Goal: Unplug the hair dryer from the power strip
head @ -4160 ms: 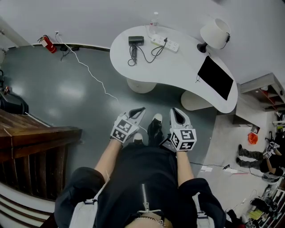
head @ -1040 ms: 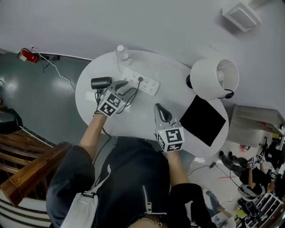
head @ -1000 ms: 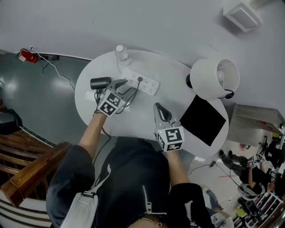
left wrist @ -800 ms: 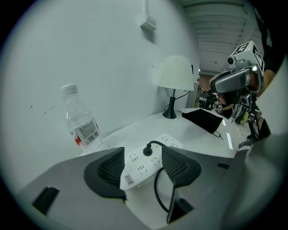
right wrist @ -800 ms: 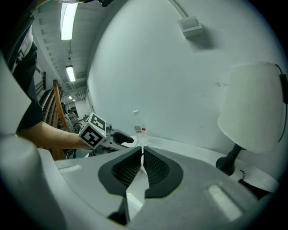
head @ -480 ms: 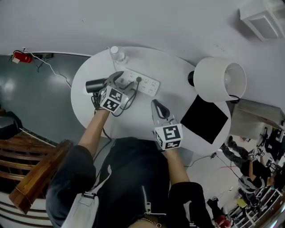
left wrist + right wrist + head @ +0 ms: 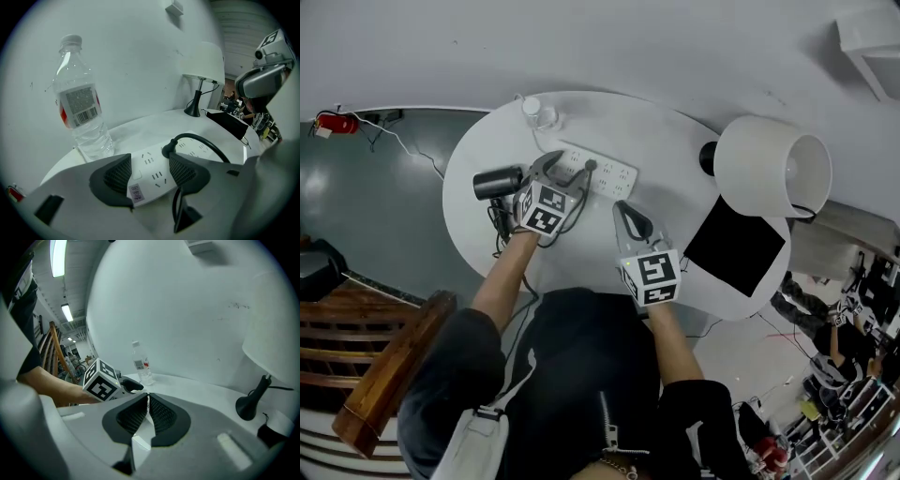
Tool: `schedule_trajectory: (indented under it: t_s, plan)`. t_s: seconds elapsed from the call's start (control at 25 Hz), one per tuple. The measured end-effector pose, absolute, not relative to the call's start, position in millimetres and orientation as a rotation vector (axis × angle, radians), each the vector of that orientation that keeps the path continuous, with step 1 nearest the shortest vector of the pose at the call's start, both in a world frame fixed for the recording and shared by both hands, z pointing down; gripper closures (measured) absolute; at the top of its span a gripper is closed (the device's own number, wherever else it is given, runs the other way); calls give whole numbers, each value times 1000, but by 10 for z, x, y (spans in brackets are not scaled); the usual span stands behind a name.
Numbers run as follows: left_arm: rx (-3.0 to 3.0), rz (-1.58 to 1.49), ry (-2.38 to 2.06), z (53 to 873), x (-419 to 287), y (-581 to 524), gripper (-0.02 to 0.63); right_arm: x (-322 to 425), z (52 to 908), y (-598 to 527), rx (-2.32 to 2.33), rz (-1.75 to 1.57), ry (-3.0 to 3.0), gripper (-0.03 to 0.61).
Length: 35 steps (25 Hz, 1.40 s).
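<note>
Soft, even indoor light lies flat across the white table [image 7: 675, 150], leaving only faint shadows along its far edge, and colour is washed almost to grey. A dull sheen shows on the dark floor [image 7: 375, 206]. The head view bows strongly at its edges. Both gripper views are round fisheye pictures with black corners. A ceiling tube [image 7: 57, 256] glares at top left. The power strip [image 7: 154, 176] and water bottle [image 7: 82, 117] are sharp; the nearest foreground is soft.

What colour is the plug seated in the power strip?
Black plug, clearest in left gripper view.
</note>
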<state>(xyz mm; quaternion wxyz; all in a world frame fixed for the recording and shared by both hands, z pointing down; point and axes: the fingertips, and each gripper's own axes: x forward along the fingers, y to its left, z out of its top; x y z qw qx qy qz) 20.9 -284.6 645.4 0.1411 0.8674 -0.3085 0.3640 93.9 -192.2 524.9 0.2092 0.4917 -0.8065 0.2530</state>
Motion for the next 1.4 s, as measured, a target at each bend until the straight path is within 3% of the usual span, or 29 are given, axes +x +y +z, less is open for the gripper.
schedule_trajectory:
  t_s: [0.44,0.8,0.92,1.12,1.4]
  plan:
    - [2429,1066,-872,6582,155,-2885,370,813,5549,-2152,1299,751,-2218,572]
    - [2370,1027,-868,6569,83,-2968,463,739,5886,-2501,1109,545,-2204,565]
    - [2375,1026,-841,6561,96,-2956,462,647,6067,-2493,984,411,-2177,514]
    - [2402,1044,-806,6573,162,-2891,406,508,6194,-2538,953,306,-2196,497]
    - [2459,1092,-807,6591,184,-2838,374,389,6244,-2689,978,309,-2250,480]
